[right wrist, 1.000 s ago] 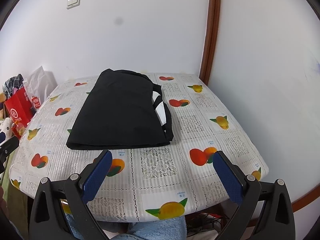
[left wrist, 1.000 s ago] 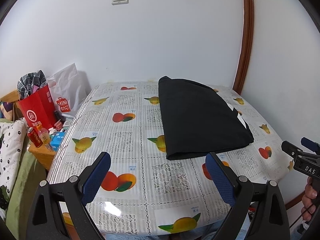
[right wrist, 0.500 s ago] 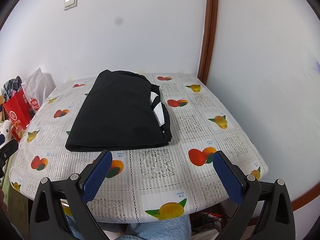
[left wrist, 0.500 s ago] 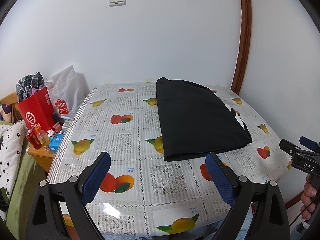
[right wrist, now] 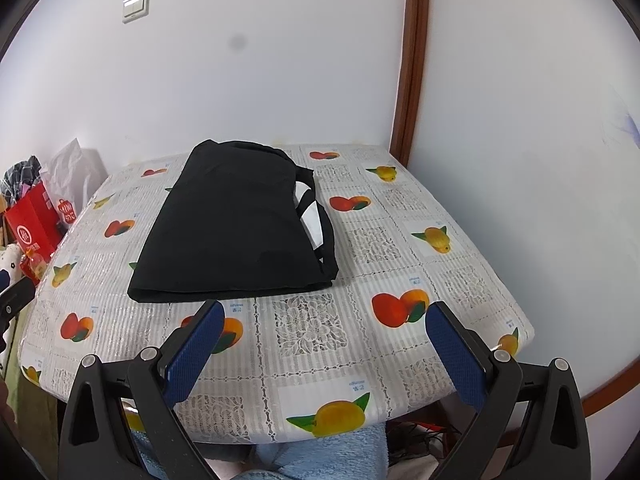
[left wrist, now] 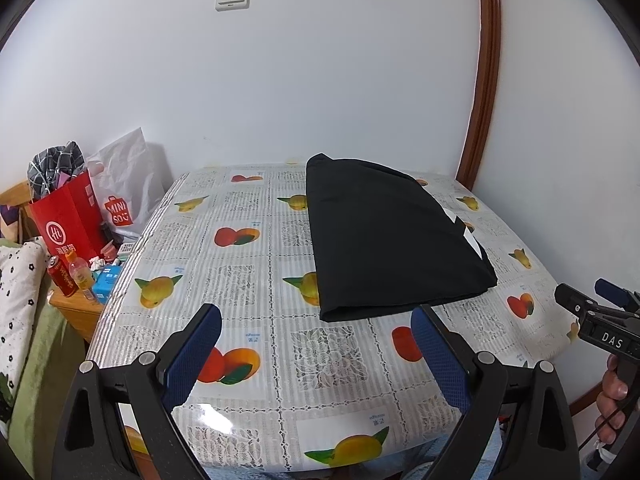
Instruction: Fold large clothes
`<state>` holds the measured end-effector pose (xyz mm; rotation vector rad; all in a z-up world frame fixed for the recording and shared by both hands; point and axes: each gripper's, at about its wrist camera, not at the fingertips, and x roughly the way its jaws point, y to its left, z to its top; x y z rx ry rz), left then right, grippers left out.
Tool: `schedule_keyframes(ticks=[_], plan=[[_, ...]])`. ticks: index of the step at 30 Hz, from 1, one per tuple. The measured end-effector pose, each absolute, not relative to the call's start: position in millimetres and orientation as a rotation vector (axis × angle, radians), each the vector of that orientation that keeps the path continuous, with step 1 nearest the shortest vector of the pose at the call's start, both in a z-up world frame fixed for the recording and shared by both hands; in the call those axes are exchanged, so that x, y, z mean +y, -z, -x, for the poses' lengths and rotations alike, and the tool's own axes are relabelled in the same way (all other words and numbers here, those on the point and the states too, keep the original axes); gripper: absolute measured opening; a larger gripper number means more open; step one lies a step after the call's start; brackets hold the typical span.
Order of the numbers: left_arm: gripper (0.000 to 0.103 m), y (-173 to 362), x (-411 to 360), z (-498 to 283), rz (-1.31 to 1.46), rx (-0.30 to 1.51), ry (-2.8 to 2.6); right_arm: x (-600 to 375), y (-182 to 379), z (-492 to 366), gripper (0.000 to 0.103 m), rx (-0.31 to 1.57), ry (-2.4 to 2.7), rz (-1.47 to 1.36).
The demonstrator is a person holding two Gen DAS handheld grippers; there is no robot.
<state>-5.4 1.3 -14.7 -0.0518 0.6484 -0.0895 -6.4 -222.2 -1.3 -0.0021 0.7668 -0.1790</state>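
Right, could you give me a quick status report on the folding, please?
Left gripper open, empty; right gripper open, empty. Black garment lies folded on the table, clear of both. Nothing in the way.

Both views are bright and evenly lit by soft indoor light, with only faint shadows. A white glare patch sits on the glossy counter (left wrist: pixel 208 410) cover near its front edge. Fisheye distortion bows the wooden door frame (left wrist: pixel 486 80) and darkens the corners. A grey smudge (right wrist: pixel 236 43) blots the wall in the right wrist view. Focus is sharp.
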Motion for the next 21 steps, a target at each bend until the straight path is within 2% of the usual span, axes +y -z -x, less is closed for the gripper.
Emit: schedule_keyframes(ticks=[21], plan=[[0.096,6.4,5.6,6.7,0.062,0.64,0.075,-219.0,2.7,4.4,0.1,0.774,0.163,0.005]])
